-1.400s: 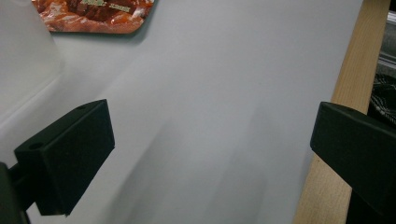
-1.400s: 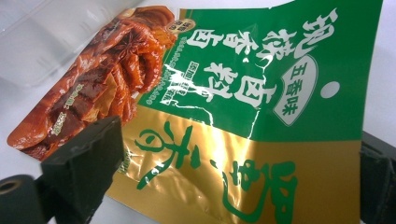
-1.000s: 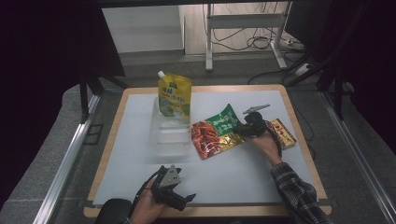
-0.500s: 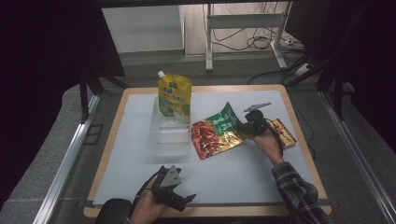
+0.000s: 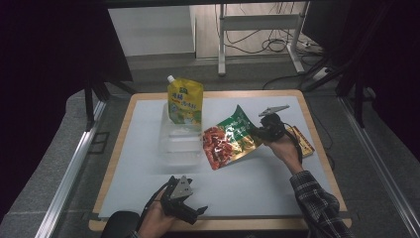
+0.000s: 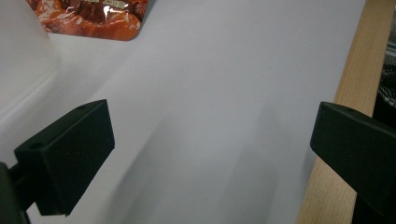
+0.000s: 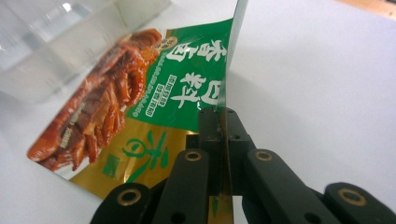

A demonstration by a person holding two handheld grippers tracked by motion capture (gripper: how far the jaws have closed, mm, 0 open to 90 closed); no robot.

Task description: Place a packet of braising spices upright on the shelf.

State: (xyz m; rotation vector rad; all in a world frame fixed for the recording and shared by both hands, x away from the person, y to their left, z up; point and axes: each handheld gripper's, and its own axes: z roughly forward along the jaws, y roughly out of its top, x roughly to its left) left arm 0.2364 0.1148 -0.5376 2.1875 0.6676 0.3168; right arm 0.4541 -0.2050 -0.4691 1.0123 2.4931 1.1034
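The snack packet has lifted, right gripper jaws clamped on it; left gripper jaws apart.

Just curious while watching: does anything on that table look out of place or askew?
Only the green and red snack packet: the right gripper pinches its edge, so it hangs tilted with one side off the white mat. Nothing looks spilled or torn.

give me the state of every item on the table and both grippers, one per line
snack packet: pinched at its edge, one side lifted off the table, lower corner near the mat
yellow pouch: upright, cap on, leaning at the clear box
clear box: open top, looks empty
flat packet: lying flat by the right hand
right gripper: shut on the snack packet
left gripper: open, nothing between its jaws, low over the mat
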